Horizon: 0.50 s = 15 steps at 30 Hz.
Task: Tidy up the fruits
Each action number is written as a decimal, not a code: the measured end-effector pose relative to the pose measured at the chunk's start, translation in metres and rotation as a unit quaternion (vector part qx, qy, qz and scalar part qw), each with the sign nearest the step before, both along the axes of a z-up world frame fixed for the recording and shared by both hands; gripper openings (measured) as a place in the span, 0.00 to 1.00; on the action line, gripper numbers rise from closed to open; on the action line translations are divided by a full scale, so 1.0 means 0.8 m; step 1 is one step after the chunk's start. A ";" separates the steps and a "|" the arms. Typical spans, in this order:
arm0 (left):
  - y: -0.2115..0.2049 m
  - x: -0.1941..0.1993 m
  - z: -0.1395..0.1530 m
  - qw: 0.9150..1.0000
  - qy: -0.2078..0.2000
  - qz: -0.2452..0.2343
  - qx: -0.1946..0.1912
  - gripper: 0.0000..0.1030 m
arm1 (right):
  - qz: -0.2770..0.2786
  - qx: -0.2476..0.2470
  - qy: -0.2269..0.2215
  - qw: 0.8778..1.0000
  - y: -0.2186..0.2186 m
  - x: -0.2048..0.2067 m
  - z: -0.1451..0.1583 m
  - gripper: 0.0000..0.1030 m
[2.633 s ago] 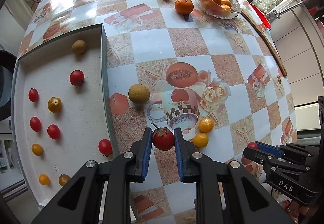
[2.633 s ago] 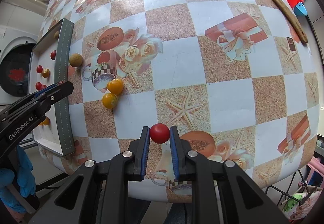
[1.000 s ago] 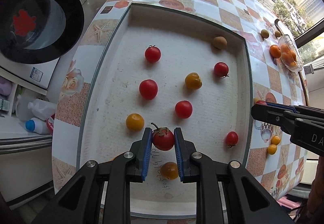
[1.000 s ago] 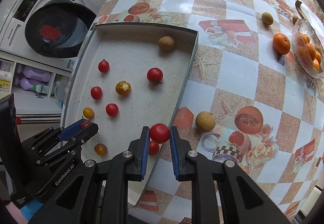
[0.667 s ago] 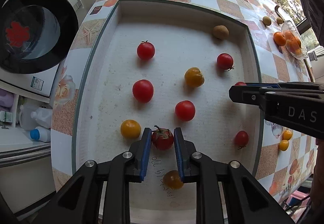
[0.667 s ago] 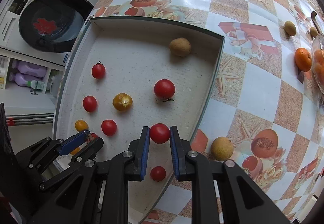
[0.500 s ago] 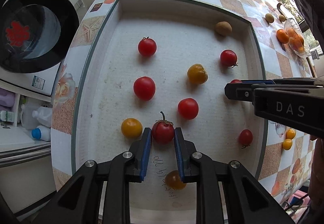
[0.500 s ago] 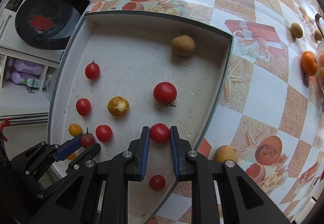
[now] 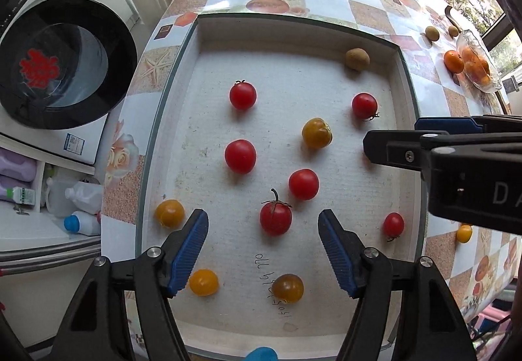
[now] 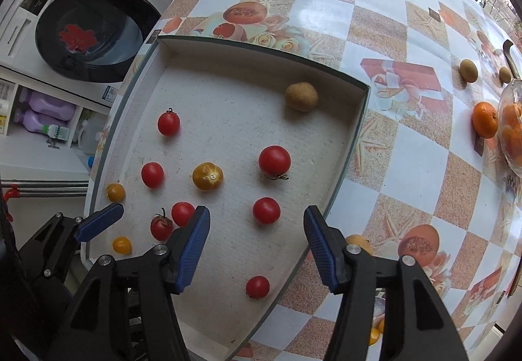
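I log one shallow white tray (image 9: 404,106) at the near corner of the bench (image 10: 407,145), its low walls there, I judge, to stop round fruit rolling off. In it lie red tomatoes, yellow tomatoes and one brown round fruit (image 9: 357,58) in the far corner, all spaced apart in a single layer. My left gripper (image 9: 263,250) points almost straight down over the near end; its jaws have just been opening and now stand spread, with the stemmed red tomato (image 9: 275,217) resting on the tray floor between them, clear of both pads. My right gripper (image 10: 256,247) hangs over the tray's right side; its jaws have likewise just been opening and stand spread, and the smooth red tomato (image 10: 266,210) sits on the tray floor between the blue pads (image 10: 192,243), touching neither. I hold nothing in either gripper. Both tomatoes, I judge, are delivered, each set in a free gap between neighbours so it knocks none. Outstanding on the bench: a tan round fruit (image 10: 359,240) just outside the tray's right wall, partly hidden behind my right jaw, small yellow tomatoes (image 9: 464,233) further along, two brown fruits (image 10: 468,70) and an orange (image 10: 485,119) beside the glass bowl (image 9: 479,83) of oranges. I reckon the sorting is well along but unfinished.
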<state>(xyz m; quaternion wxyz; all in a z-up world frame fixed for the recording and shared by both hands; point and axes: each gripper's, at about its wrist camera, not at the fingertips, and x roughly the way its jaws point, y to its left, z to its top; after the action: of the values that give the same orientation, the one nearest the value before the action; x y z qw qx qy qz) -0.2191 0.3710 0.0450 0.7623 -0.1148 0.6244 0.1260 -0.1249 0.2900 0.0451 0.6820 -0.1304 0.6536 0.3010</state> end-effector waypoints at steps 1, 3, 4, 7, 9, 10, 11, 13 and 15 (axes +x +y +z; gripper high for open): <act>0.001 -0.001 0.002 1.000 0.000 0.001 -0.002 0.69 | -0.003 -0.001 -0.002 1.000 -0.003 0.000 0.005 0.66; 0.001 -0.004 0.006 1.000 -0.003 0.001 -0.004 0.69 | -0.009 -0.007 -0.004 1.000 -0.010 -0.002 0.012 0.77; 0.001 -0.003 0.005 1.000 -0.002 0.002 -0.005 0.69 | -0.012 -0.007 -0.003 1.000 -0.014 -0.003 0.015 0.79; 0.002 -0.006 0.006 1.000 0.004 0.007 -0.012 0.84 | -0.018 -0.012 0.004 1.000 -0.023 -0.005 0.019 0.81; 0.003 -0.010 0.009 1.000 0.001 0.014 -0.008 0.96 | -0.024 -0.014 0.003 1.000 -0.029 -0.009 0.022 0.85; 0.003 -0.012 0.010 1.000 0.002 0.015 -0.006 0.96 | -0.027 -0.016 0.001 1.000 -0.032 -0.010 0.024 0.87; 0.001 -0.013 0.011 1.000 0.004 0.016 -0.005 0.96 | -0.030 -0.017 0.000 0.999 -0.032 -0.012 0.024 0.91; 0.001 -0.016 0.011 1.000 0.009 0.018 -0.005 0.96 | -0.034 -0.018 -0.001 0.999 -0.037 -0.015 0.027 0.99; 0.001 -0.019 0.012 1.000 0.013 0.021 -0.003 0.96 | -0.034 -0.021 -0.003 0.999 -0.039 -0.018 0.030 1.00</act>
<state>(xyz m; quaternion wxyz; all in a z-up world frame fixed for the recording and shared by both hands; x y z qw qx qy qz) -0.2342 0.3719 0.0542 0.7507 -0.1286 0.6323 0.1420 -0.1391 0.2589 0.0690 0.6911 -0.1231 0.6616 0.2639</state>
